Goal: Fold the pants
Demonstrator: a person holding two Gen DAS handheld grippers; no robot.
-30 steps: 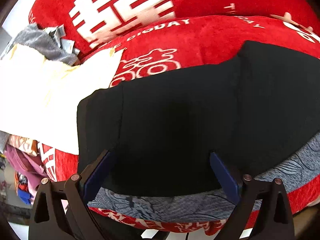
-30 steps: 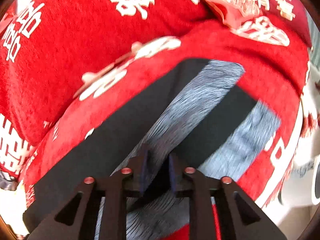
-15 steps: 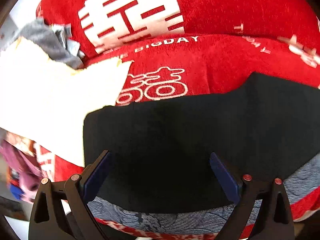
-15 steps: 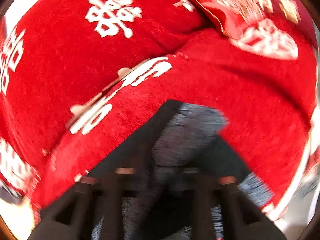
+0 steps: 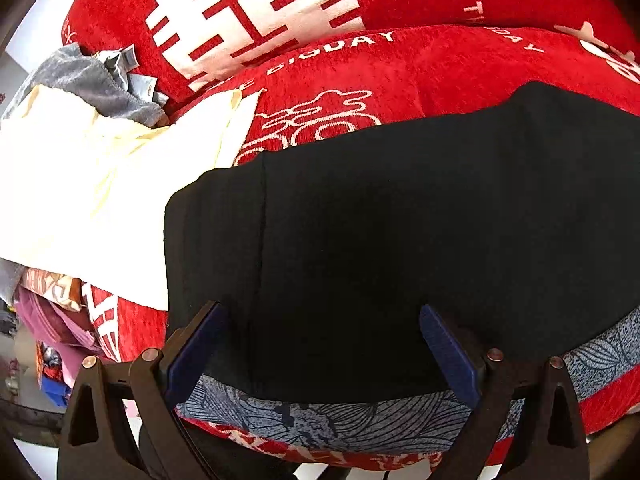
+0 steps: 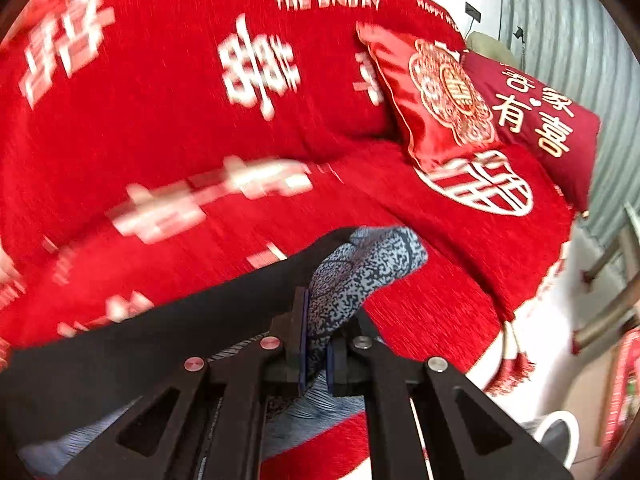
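The pants (image 5: 400, 220) lie spread on a red sofa, black on the upper face with a blue-grey patterned side showing along the near edge. My left gripper (image 5: 320, 344) hovers over the near waist part, jaws wide apart, touching nothing. In the right wrist view my right gripper (image 6: 316, 340) is shut on a bunched end of the pants (image 6: 360, 264), whose patterned side faces up and is lifted off the sofa. The black part (image 6: 160, 332) trails away to the left.
A red sofa cover (image 5: 400, 72) with white characters lies under the pants. A cream cloth (image 5: 100, 200) and a grey towel (image 5: 88, 76) sit to the left. Red cushions (image 6: 440, 100) lean at the sofa's right end. Chair legs (image 6: 612, 280) stand beyond the sofa's right edge.
My right gripper closed on the patterned end of the pants, lifted it and rolled, so the sofa back and cushions came into view. My left gripper stayed open over the black part.
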